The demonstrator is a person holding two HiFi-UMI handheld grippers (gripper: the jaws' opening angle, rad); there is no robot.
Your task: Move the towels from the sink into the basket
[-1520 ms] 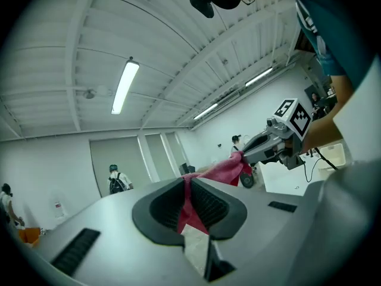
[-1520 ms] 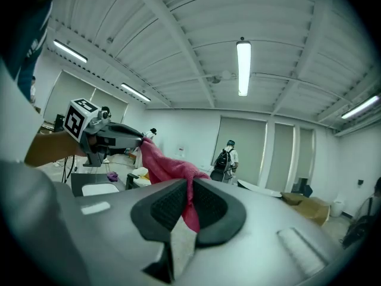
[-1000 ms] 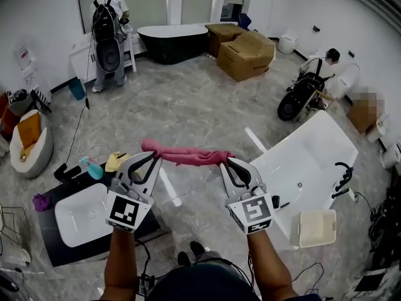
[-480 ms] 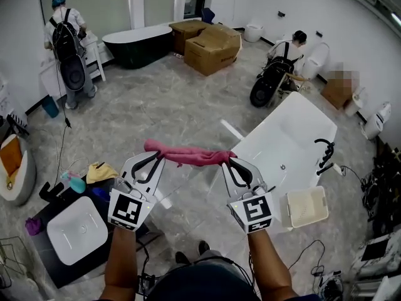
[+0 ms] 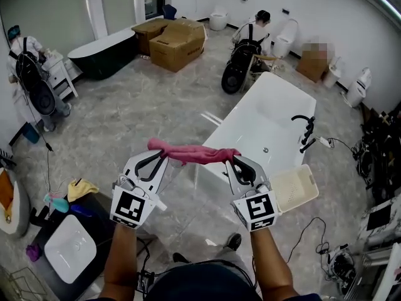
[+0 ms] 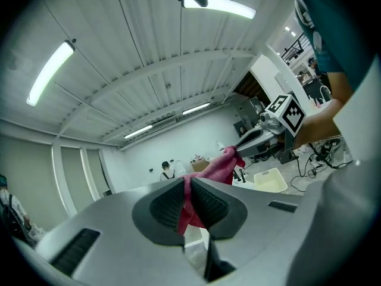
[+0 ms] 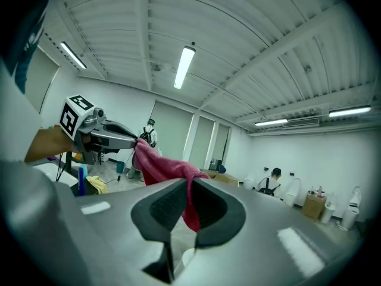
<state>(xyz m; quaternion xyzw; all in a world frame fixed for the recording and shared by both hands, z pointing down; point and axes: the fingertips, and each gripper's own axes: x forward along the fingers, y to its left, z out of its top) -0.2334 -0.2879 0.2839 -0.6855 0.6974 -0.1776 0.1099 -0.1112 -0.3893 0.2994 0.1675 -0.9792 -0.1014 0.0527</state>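
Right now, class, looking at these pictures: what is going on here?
A person holds one pink towel stretched level between two grippers. The left gripper is shut on one end, the right gripper on the other. The towel hangs over the floor, between the sink at lower left and the basket by the bathtub at right: out of the sink, not yet in the basket. A yellow cloth lies near the sink.

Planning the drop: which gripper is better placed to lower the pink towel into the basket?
Probably right: both clamp the pink towel, but the basket lies nearer the right gripper than the left gripper.
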